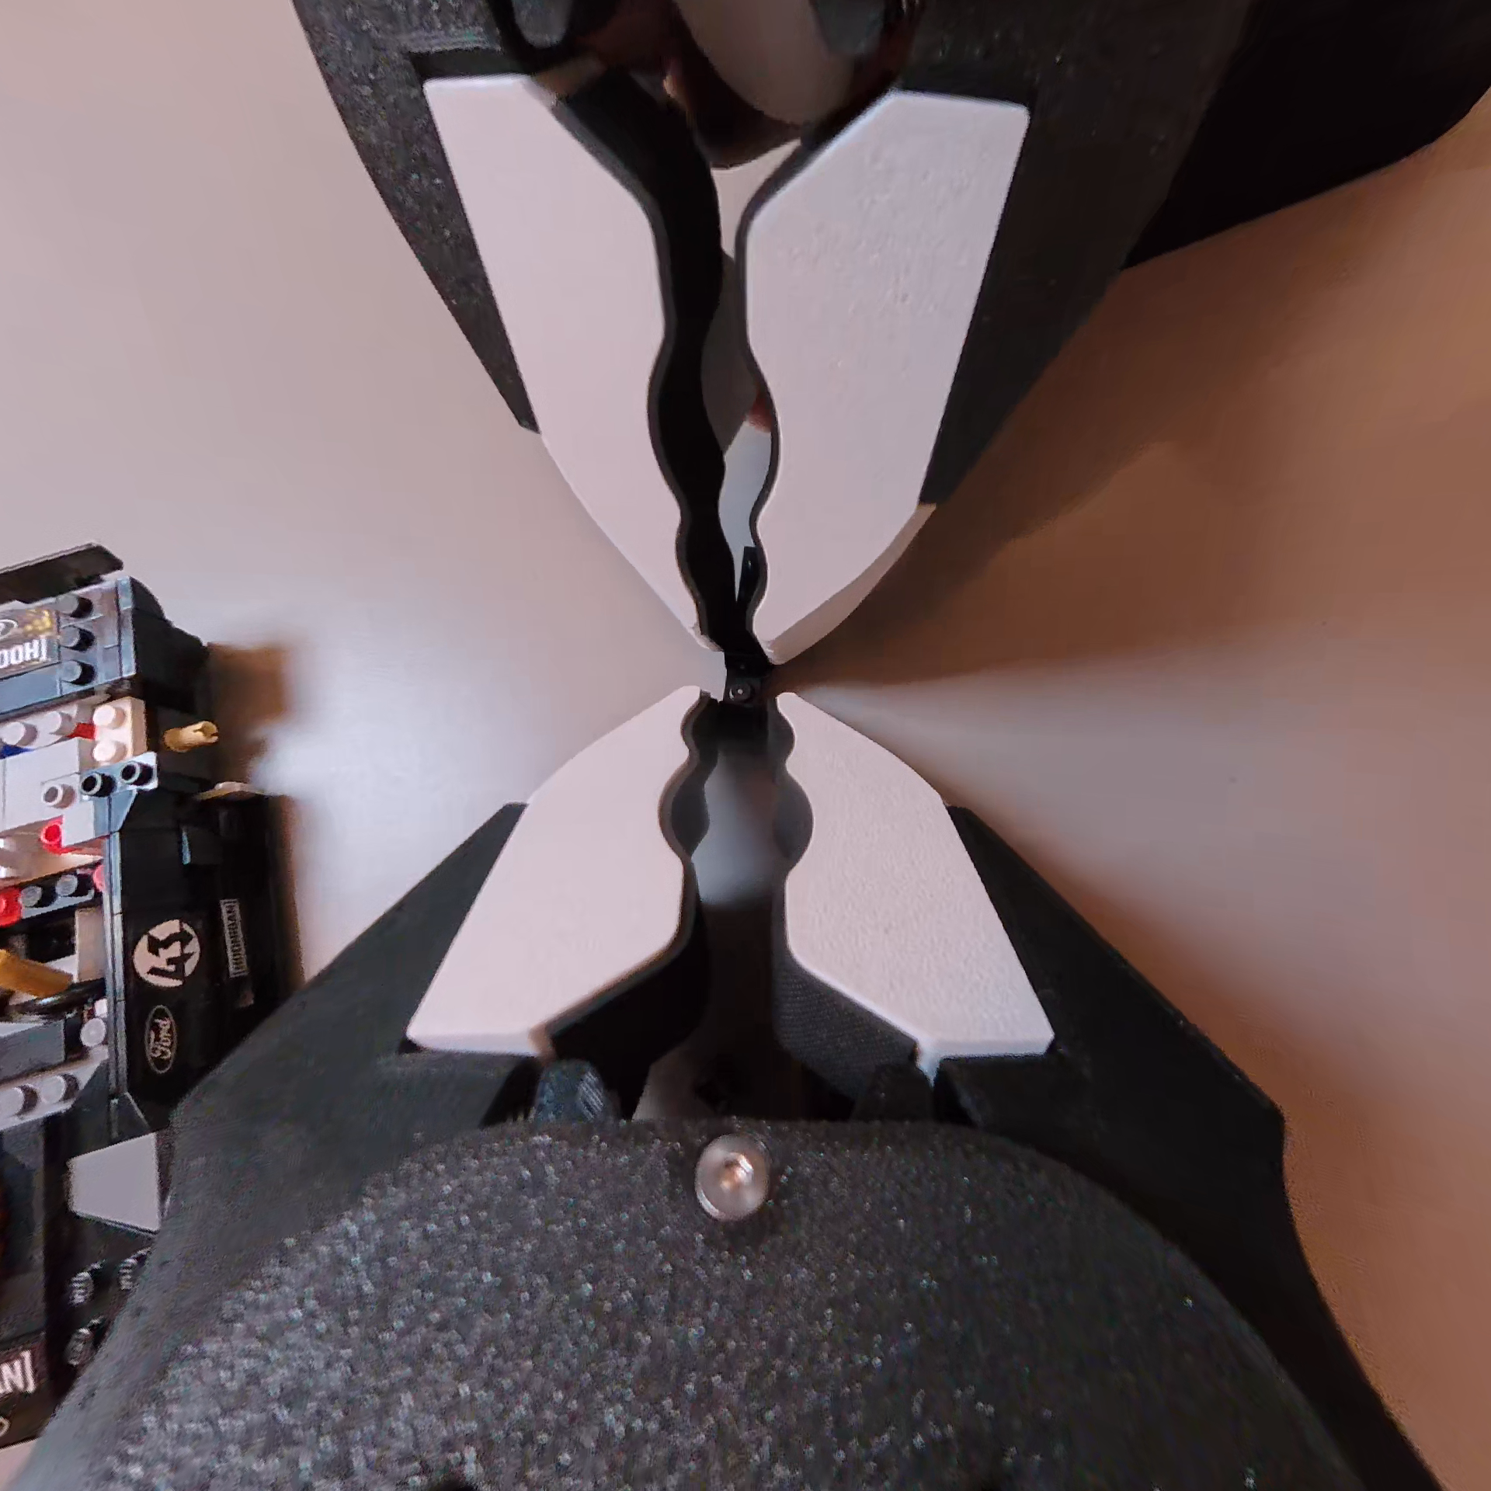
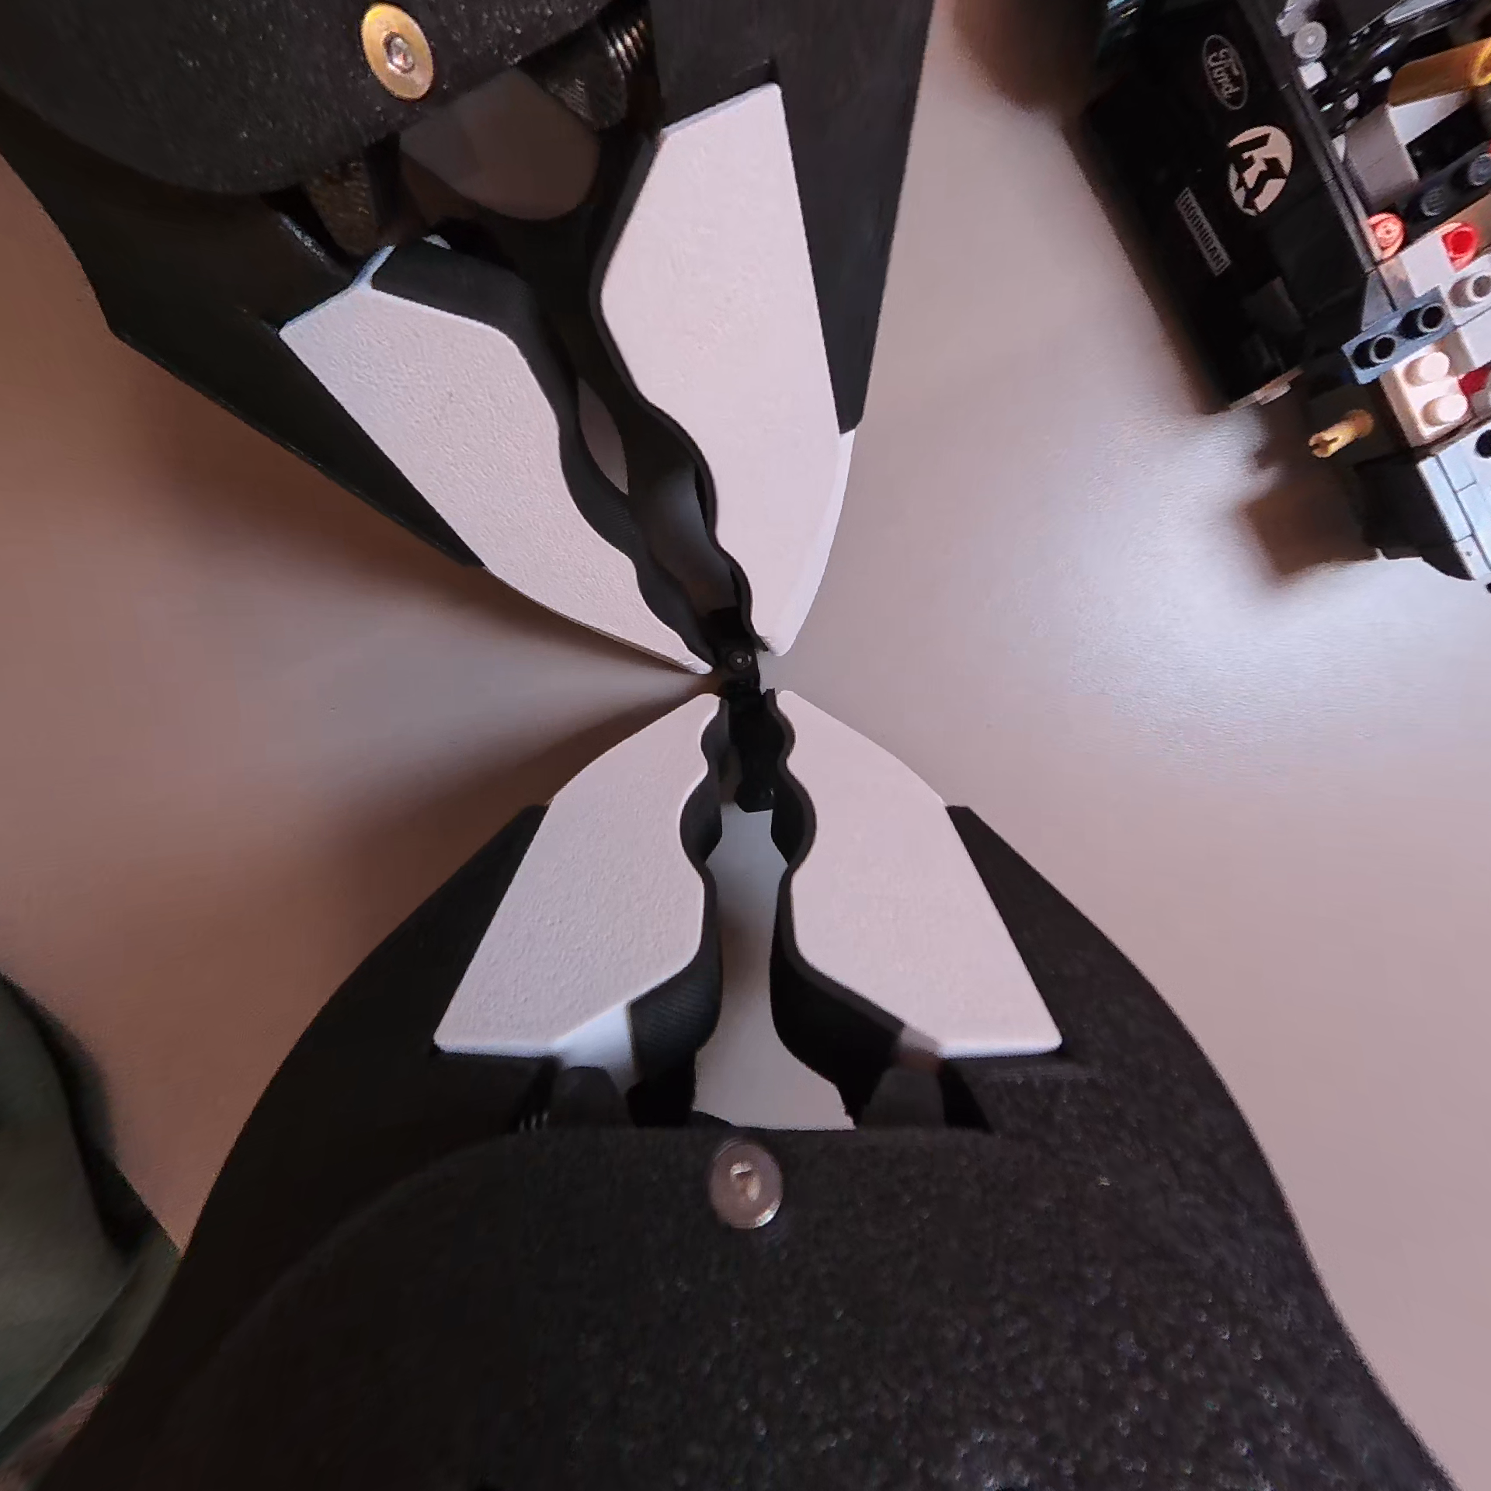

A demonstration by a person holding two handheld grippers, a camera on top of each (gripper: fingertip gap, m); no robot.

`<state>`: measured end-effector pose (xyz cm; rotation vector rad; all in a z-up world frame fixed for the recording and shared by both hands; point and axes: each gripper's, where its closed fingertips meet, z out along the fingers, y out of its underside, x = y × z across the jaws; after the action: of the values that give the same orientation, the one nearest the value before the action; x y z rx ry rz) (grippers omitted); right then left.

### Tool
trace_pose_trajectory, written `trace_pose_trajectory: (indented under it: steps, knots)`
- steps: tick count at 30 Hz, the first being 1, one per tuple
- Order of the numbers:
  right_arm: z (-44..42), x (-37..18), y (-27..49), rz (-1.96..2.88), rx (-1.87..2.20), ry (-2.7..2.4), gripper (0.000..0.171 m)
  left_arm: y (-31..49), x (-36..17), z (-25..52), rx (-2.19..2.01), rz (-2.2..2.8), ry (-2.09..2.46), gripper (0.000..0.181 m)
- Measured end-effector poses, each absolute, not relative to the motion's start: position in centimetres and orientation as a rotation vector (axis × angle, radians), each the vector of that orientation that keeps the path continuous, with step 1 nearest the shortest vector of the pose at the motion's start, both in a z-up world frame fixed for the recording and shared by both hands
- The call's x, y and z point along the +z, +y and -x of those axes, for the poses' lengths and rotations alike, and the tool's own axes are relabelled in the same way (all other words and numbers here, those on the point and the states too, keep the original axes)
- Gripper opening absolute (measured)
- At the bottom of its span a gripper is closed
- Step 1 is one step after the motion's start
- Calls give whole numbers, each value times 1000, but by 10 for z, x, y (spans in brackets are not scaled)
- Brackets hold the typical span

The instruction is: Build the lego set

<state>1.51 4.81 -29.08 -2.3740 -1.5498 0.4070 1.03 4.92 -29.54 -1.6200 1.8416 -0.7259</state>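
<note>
Below, a plain pale tabletop point(image 1: 323, 403) fills both views. The 2 grippers meet tip to tip at centre, left gripper point(image 1: 744, 710) and right gripper point(image 2: 746, 702) each clamped on 1 small black lego piece point(image 1: 741, 692), its long axis running 12 to 6 o'clock. The partly built lego car point(image 1: 89, 887) sits at 9 o'clock in the left wrist view, with bare table between.

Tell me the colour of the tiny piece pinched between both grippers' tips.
Black, a small studded Lego piece; clearest in the right wrist view.
</note>
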Motion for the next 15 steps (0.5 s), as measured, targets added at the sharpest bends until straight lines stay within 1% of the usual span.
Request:
trace_pose_trajectory:
  steps: [5,11,15]
  knots:
    - [-15,-291,48,2381,438,-1504,8,49,-294,-10,-693,1556,1823,13]
    - [-15,-291,48,2387,430,-1502,8,45,-270,-14,-679,1343,1788,12]
    - [-15,-291,49,2364,435,-1510,8,39,-275,-14,-624,1271,1847,14]
